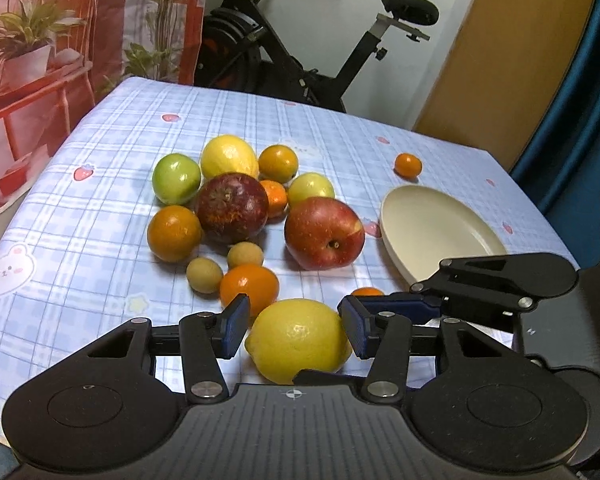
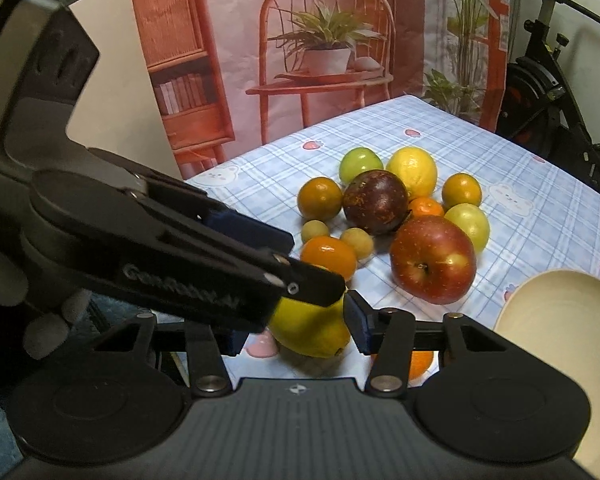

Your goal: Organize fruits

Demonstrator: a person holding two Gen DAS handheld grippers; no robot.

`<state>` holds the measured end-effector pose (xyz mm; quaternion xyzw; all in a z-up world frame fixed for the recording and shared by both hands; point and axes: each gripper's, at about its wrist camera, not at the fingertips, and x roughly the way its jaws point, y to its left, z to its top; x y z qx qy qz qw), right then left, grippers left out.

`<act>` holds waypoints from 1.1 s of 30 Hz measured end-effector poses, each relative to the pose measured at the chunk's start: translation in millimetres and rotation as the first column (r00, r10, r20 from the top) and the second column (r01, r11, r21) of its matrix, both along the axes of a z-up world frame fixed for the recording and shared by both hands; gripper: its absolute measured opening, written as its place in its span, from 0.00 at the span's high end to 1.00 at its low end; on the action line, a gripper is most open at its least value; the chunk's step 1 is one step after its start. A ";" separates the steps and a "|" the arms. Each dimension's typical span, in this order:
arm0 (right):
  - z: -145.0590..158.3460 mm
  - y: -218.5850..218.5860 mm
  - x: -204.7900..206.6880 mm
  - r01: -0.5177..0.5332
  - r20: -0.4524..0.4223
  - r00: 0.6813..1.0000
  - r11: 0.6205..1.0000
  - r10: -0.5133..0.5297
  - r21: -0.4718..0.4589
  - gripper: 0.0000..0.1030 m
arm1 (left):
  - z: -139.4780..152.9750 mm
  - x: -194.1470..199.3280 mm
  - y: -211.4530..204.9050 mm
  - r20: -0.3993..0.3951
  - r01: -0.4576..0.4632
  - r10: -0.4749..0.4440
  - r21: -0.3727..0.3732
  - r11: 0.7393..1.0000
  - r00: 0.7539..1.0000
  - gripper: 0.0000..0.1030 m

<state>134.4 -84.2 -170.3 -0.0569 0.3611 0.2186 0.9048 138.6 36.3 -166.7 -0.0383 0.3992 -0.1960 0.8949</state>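
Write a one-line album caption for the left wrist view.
Left tongs straddle a lemon on the checked tablecloth, fruit pile and empty cream plate beyond.

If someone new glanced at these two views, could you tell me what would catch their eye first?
Most likely the big yellow lemon in the near foreground, sitting between the blue-padded fingers of the left gripper, with the right gripper crowding in on the same fruit. Behind it, a cluster of fruit on the blue checked tablecloth stands out, above all the red apple and a dark purple fruit. An empty cream plate lies to the right.
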 end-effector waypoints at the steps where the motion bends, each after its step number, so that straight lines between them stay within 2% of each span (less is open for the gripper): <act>1: 0.2 0.5 -0.6 -0.002 0.002 1.000 1.000 0.002 0.000 0.50 | -1.1 -0.3 0.3 -0.005 -0.003 0.003 0.003 1.000 1.000 0.48; 12: -4.3 -0.9 -1.2 0.022 -0.006 1.000 1.000 -0.022 0.005 0.49 | -4.8 -8.6 8.0 -0.001 -0.013 0.013 -0.023 1.000 1.000 0.46; 23: -16.6 -5.2 -0.6 0.032 -0.040 0.999 0.998 -0.030 0.053 0.44 | -5.7 -14.5 14.2 0.015 -0.041 0.042 -0.053 0.998 0.999 0.46; 33: -23.9 -9.6 -1.0 0.035 -0.044 0.999 0.996 -0.032 0.086 0.43 | -7.6 -17.7 13.6 0.045 -0.043 0.045 -0.044 0.998 0.998 0.45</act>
